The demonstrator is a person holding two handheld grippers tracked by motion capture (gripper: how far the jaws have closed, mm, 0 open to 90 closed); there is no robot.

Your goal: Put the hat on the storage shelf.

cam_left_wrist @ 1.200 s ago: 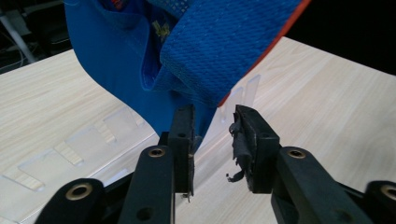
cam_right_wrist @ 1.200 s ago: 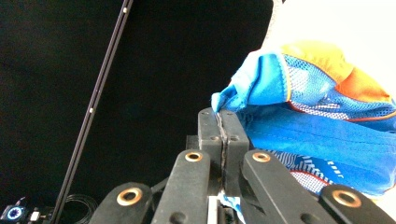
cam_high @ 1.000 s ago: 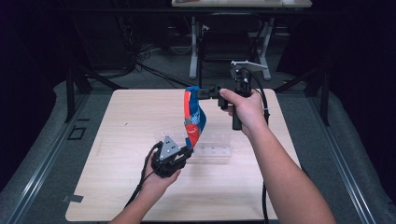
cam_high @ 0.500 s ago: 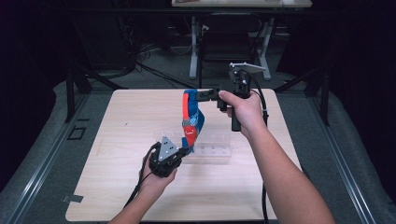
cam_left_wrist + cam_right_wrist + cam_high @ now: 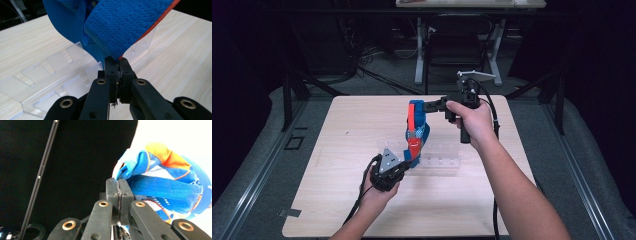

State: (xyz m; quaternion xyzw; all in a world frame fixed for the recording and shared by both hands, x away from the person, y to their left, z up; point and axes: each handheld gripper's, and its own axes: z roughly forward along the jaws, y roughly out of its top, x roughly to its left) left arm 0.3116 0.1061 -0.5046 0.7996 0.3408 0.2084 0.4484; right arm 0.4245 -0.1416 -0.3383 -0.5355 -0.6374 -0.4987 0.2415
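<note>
A blue sock with orange and white patches [image 5: 415, 131] hangs stretched between both grippers above the table. My left gripper [image 5: 408, 163] is shut on its lower end, just in front of a clear plastic rack [image 5: 439, 161]. In the left gripper view the blue sock [image 5: 120, 27] rises from the closed jaws, with the clear rack [image 5: 50, 75] behind it. My right gripper [image 5: 426, 106] is shut on the sock's upper end, held higher and farther back. Seen from the right gripper view, the sock [image 5: 165, 182] spreads to the right of the closed jaws.
The light wooden table [image 5: 337, 135] has bare surface to the left and front. Beyond its far edge stand dark floor, cables and the legs of a white desk [image 5: 419, 55]. Metal rails [image 5: 257, 170] run along the table's sides.
The right gripper has drifted slightly left and down with the sock's top end. The left gripper has stayed near the rack, still gripping the lower end.
</note>
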